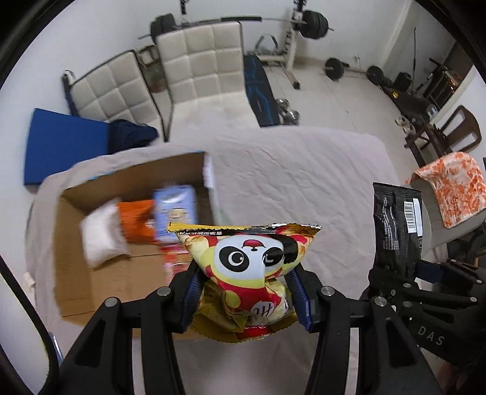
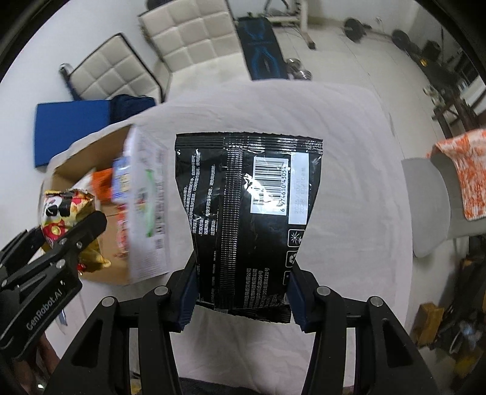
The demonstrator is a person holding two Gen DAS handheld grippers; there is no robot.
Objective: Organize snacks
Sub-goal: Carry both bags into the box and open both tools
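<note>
My left gripper (image 1: 246,293) is shut on a yellow snack bag with a panda face (image 1: 249,261), held above the table beside the open cardboard box (image 1: 100,282). Inside the box lie a white packet (image 1: 101,234), an orange packet (image 1: 136,223) and a light blue packet (image 1: 174,212). My right gripper (image 2: 241,288) is shut on a black snack bag (image 2: 252,212) with a barcode label, held upright over the cloth. In the right wrist view the left gripper (image 2: 57,240) with the panda bag (image 2: 62,209) sits at the left, by the box (image 2: 103,258).
A wrinkled grey cloth (image 1: 288,182) covers the table. White padded chairs (image 1: 200,60) and a blue mat (image 1: 60,145) stand beyond it. A grey chair with an orange patterned towel (image 1: 449,185) is at the right. Gym weights (image 1: 314,24) line the far wall.
</note>
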